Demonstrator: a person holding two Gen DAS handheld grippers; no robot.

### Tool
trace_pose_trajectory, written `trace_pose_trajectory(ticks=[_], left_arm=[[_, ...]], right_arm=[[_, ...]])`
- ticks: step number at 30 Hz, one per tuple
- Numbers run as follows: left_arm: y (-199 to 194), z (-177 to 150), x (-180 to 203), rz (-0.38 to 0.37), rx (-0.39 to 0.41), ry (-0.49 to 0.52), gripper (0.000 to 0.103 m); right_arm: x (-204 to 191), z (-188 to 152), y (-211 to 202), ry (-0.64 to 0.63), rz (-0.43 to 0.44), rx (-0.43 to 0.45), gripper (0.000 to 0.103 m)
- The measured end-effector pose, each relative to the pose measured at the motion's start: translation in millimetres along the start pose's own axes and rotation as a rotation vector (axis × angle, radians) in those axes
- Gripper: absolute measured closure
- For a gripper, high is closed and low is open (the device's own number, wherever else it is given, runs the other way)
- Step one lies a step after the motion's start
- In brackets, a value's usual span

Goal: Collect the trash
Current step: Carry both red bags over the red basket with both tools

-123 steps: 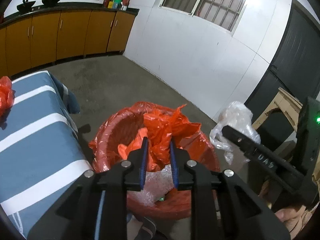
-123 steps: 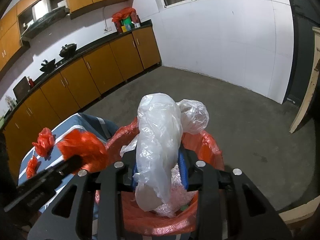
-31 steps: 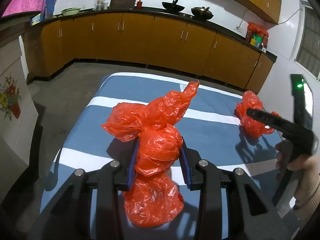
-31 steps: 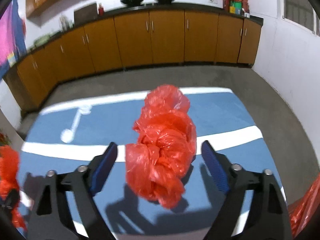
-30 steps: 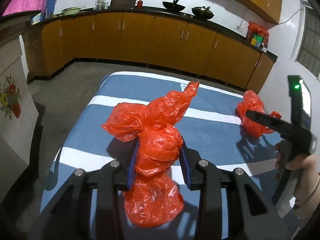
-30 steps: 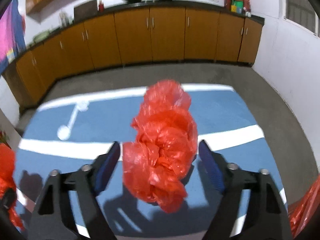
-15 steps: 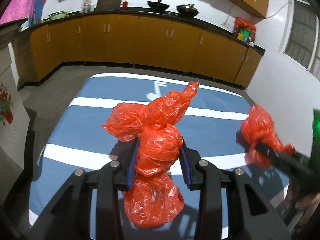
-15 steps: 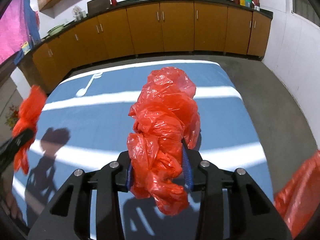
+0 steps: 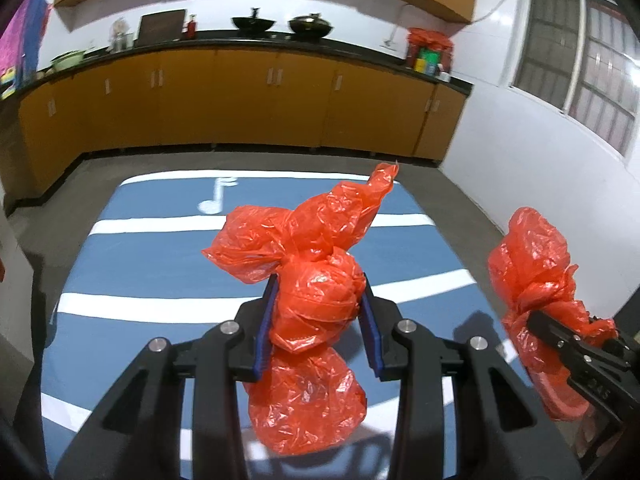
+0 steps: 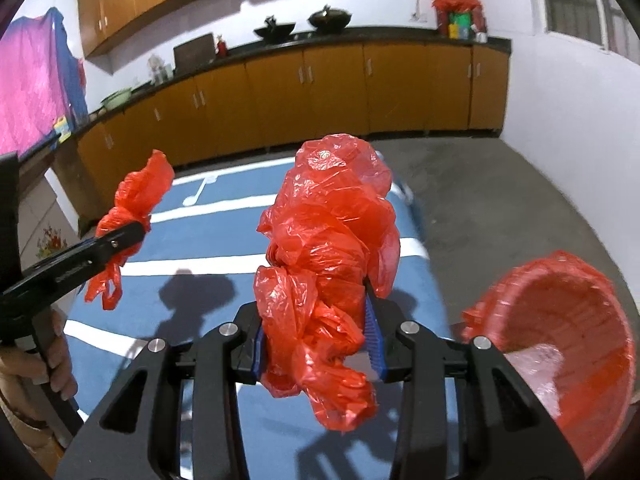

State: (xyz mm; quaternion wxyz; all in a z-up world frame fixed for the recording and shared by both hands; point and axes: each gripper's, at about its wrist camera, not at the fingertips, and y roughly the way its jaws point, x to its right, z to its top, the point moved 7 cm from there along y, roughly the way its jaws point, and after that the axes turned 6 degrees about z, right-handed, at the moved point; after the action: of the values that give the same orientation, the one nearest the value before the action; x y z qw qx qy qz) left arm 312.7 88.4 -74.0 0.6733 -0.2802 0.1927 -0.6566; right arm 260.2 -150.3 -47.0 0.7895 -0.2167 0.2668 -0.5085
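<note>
Between the blue pads of the left claw point(image 9: 318, 332) a knotted red bag point(image 9: 308, 320) is clamped at its waist, its twisted ears standing above the pads and its lower bulge hanging below them. In the right claw point(image 10: 316, 344) a second crumpled red bag point(image 10: 328, 272) is pinched in the same way, with loose folds trailing under the pads. Both bundles are held clear above the blue counter point(image 9: 152, 264) with its white stripes, where only shadows are seen beneath them. To the near right of the counter, in the right wrist view, a red-lined bin point(image 10: 560, 332) is seen on the grey floor, its mouth tipped toward the camera and some clear plastic lying inside. The pick-up appears complete for both pieces, so the carrying step is judged to be in hand. Next, each claw is to be swung right over the bin's mouth and parted only once the bag hangs inside the rim, lest the light plastic drift outside.
</note>
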Motion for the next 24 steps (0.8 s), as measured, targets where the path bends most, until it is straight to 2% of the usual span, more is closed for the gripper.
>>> trace_pose_trajectory(ticks=[4, 14, 24], left_arm=[[-13, -2, 26, -0.033, 0.012, 0.036, 0.066], [-33, -10, 66, -0.092, 0.012, 0.079, 0.066], [-46, -17, 124, -0.201, 0.007, 0.142, 0.066]], right_arm=[[12, -5, -25, 0.025, -0.025, 0.036, 0.064], [30, -19, -57, 0.091, -0.063, 0.08, 0.064], [71, -34, -98, 0.142, -0.139, 0.124, 0.064]])
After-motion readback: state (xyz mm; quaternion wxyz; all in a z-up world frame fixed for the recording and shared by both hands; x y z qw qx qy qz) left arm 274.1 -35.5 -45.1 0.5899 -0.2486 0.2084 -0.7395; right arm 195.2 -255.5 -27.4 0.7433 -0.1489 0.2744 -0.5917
